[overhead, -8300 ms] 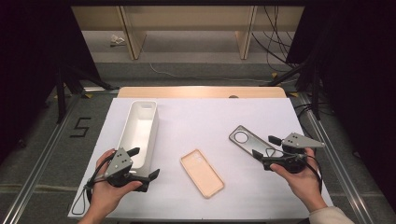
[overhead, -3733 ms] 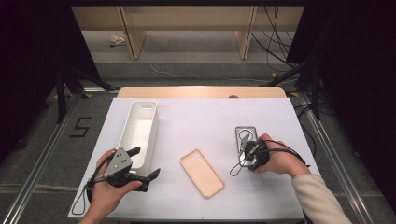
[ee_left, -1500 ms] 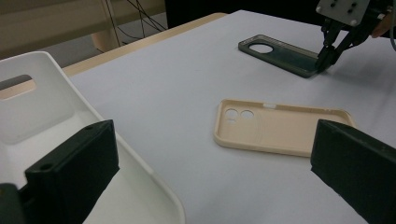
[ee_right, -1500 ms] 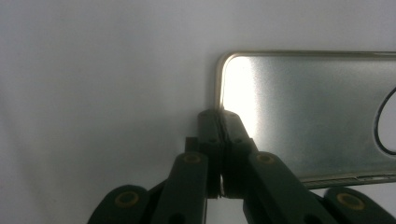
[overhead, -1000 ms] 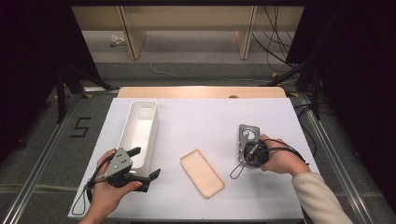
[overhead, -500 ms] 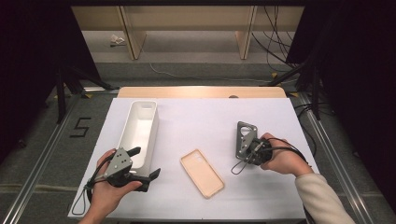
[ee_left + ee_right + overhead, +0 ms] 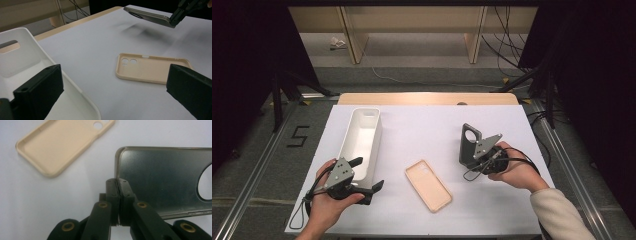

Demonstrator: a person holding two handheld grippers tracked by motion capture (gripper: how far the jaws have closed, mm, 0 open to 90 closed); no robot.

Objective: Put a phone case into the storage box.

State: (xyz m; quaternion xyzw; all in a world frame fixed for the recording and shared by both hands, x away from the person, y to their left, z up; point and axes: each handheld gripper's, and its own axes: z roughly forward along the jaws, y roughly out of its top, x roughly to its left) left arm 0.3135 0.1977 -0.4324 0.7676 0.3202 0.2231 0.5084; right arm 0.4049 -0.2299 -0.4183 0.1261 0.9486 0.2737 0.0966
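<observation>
The right gripper [image 7: 476,156] has its jaws clamped on the bottom edge of the grey case [image 7: 470,145], which now stands tilted up off the bench [image 7: 422,120] at about 3 o'clock from the middle of the high view; 8.3 seconds ago it lay flat there with the gripper beside it, and in the last second it has swung further upright. In the right gripper view the jaws pinch the corner of the case, its camera hole at 3 o'clock. The tan case [image 7: 428,185] lies flat near 6 o'clock, open side up, unmoved. The white tray [image 7: 362,141] sits at 9 o'clock, also unmoved. The left gripper [image 7: 362,175] rests at 7 o'clock beside the tray's near end, jaws apart and holding nothing, where it was before.
</observation>
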